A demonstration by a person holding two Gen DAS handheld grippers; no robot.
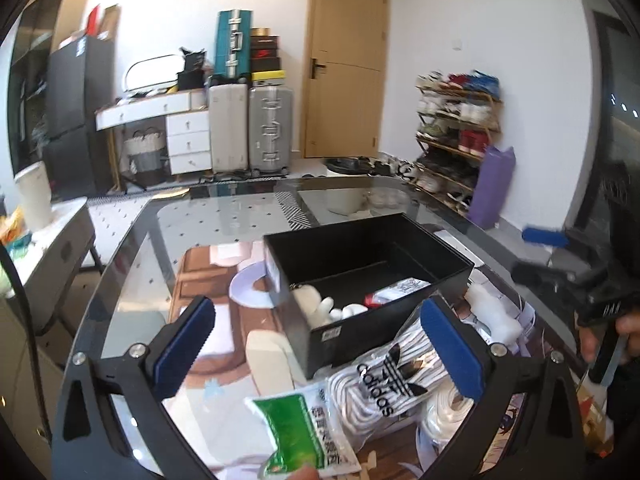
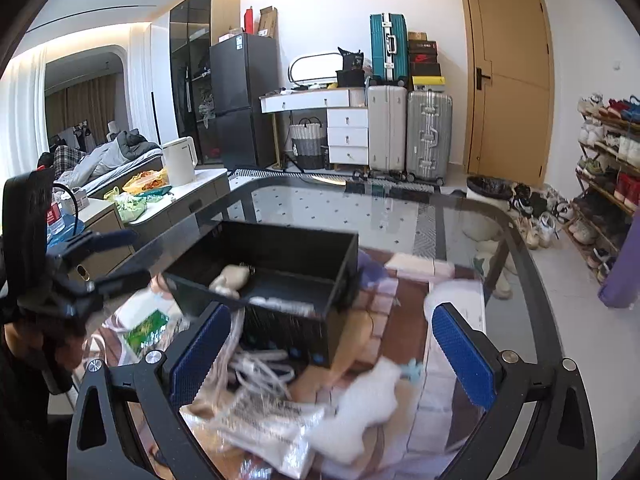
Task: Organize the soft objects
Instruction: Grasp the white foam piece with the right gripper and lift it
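Green packet [image 1: 298,432] and adidas bag [image 1: 384,376] wait near; black box [image 1: 360,280] partly filled; left gripper [image 1: 320,340] and right gripper [image 2: 332,356] both released.

Black hand-held gripper [image 1: 320,344] frame, blue ribbed pads [image 1: 182,346], silver screws [image 1: 137,350]

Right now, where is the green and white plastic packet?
In the left wrist view, the green and white plastic packet lies bottom centre on the glass table, left of the Adidas bag.
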